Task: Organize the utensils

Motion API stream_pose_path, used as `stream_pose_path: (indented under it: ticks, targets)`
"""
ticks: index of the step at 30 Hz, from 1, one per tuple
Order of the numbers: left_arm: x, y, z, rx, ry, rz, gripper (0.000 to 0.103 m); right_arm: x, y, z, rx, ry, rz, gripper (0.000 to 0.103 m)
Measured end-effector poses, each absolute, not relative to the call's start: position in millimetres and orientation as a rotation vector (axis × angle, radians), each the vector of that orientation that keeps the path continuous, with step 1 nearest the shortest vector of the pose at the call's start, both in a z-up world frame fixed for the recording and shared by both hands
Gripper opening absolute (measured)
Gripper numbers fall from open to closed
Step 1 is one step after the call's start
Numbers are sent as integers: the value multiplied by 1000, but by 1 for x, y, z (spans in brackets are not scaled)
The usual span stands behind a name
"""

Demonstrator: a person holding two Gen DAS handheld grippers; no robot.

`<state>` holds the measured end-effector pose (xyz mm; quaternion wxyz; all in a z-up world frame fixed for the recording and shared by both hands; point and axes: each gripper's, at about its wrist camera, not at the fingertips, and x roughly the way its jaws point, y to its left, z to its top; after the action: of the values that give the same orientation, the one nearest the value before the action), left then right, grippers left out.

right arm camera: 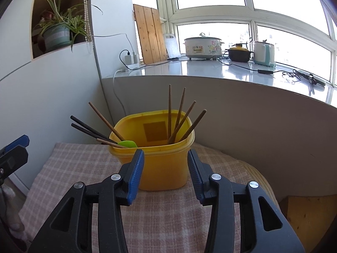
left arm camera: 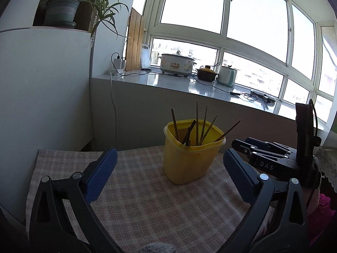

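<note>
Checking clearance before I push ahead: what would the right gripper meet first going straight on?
Probably the yellow container, standing directly ahead of the right gripper between its open jaws; how far off is unclear.

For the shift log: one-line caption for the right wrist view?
Open right gripper faces yellow container holding chopsticks and a green spoon.

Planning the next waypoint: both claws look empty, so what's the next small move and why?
Probably back both claws off. The chopsticks and green utensil already stand in the yellow container, the plaid cloth shows nothing loose, and the right claw and left claw are open and empty.
</note>
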<state>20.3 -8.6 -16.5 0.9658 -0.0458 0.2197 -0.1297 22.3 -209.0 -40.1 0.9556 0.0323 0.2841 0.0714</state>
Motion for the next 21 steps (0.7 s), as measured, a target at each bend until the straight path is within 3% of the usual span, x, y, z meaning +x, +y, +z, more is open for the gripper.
stream_pose_path:
  ticks: [8,21]
  targets:
    - [18,-18,-26,-50,506,-201,103,16,-215,-35,29,529,69,81]
    - [13,-17,-24,-30,469,-129,103,10,-219,-30,25,479,22,87]
